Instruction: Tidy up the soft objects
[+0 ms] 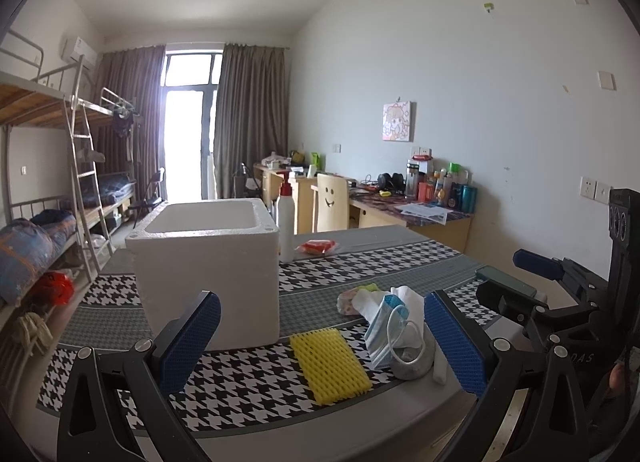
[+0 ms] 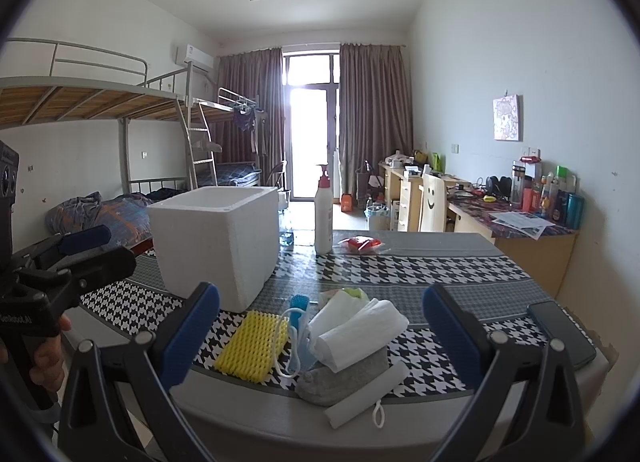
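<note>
left claw [image 1: 322, 342] wide, empty | right claw [image 2: 320, 336] wide, empty | grey sock [image 2: 344, 376] half-buried under tissue [image 2: 356, 336]

Left claw [image 1: 322, 334]: matte black frame with two angled arms, each ending in a blue pad with a fine cross-hatched grip texture. Round silver screws sit at the arm joints; triangular cut-outs lighten the lower arms.

Right claw [image 2: 320, 326]: same build, with black frame, blue textured pads, silver screws at the pivots and triangular cut-outs.

Seen from the side in the opposite view, each unit has a black handle block with white lettering, partly legible, and a black camera housing above with round lenses. A hand [image 2: 46, 358] shows partly at the left handle.
</note>
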`<state>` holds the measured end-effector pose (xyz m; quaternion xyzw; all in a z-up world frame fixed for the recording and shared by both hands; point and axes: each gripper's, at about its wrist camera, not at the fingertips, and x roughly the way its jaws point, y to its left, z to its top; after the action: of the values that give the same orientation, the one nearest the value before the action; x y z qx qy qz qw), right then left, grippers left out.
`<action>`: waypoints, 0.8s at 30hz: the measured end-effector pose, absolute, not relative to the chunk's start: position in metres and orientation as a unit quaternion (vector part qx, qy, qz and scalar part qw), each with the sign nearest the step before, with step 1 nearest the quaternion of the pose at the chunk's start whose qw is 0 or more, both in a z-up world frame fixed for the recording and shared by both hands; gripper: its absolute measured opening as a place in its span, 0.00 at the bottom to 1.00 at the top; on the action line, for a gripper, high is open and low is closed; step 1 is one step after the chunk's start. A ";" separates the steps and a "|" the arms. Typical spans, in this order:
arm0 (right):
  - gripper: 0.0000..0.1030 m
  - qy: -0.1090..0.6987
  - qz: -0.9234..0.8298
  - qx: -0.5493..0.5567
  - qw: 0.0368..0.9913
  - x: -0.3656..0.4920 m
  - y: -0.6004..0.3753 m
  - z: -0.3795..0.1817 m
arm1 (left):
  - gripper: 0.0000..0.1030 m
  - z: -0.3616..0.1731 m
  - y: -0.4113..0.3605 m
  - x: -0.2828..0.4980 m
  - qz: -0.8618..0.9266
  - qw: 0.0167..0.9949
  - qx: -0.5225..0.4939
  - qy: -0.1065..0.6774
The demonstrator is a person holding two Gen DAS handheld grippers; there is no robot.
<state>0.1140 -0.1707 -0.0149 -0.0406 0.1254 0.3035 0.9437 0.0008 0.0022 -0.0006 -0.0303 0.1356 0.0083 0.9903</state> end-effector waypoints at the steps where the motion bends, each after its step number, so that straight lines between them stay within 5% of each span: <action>1: 1.00 0.126 0.303 -0.040 0.944 0.115 -0.171 -0.015 | 0.99 0.000 0.002 0.001 0.010 0.990 -0.031 0.136; 24: 1.00 0.135 0.298 -0.041 0.944 0.126 -0.169 -0.018 | 0.99 -0.007 0.000 0.018 0.006 0.988 -0.024 0.155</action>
<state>0.1259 -0.1689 -0.0175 -0.0407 0.1353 0.2984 0.9439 0.0179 0.0002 -0.0066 -0.0238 0.1549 0.0057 0.9876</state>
